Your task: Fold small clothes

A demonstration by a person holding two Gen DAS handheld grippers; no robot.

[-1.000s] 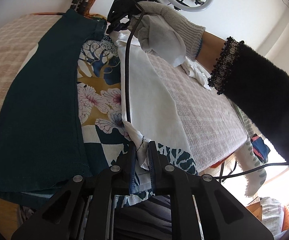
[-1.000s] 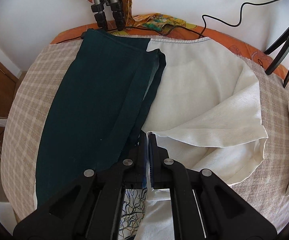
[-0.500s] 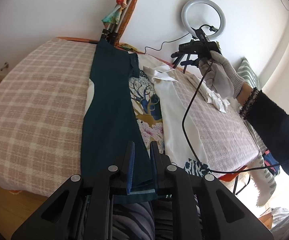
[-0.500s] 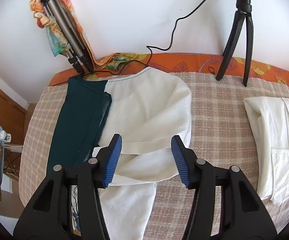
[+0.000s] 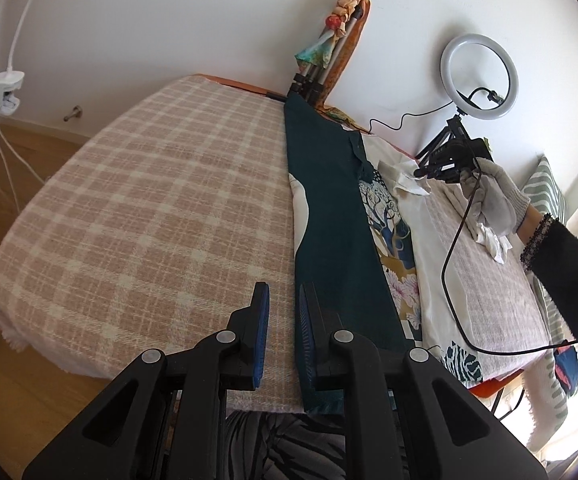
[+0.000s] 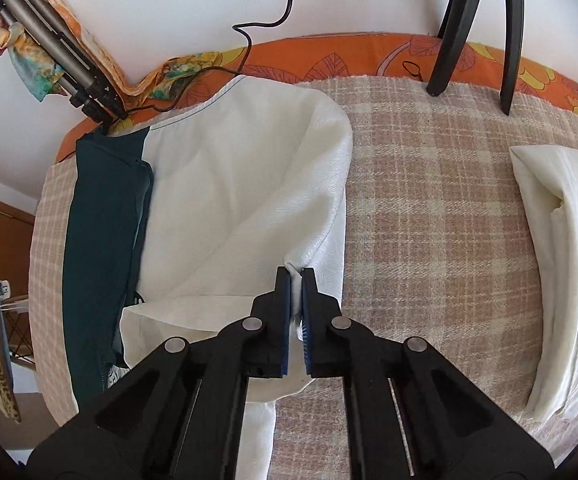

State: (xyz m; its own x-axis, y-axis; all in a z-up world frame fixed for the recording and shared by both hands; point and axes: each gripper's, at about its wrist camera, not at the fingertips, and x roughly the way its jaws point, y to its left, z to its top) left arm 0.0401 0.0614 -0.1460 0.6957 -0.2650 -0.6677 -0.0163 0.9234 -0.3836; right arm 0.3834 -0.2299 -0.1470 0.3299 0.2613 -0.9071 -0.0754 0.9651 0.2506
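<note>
A long garment lies on the plaid bed cover [image 5: 161, 216]: dark green outside [image 5: 329, 216], floral print [image 5: 393, 236] and white lining [image 6: 241, 200]. My left gripper [image 5: 283, 300] is open and empty, just above the near end of the green fabric. My right gripper [image 6: 295, 276] is shut on a fold of the white lining at its right edge. In the left wrist view the right gripper [image 5: 425, 172] shows at the far end, held by a gloved hand [image 5: 493, 196].
A folded white shirt [image 6: 561, 264] lies at the right of the bed. A ring light on a tripod [image 5: 479, 76] and a second tripod [image 6: 69, 68] stand by the wall. A black cable [image 5: 453, 264] hangs from the right gripper across the bed.
My left gripper let go of the printed fabric, opened and drew back to the left. My right gripper opened, moved right, then shut on the white lining's edge.
</note>
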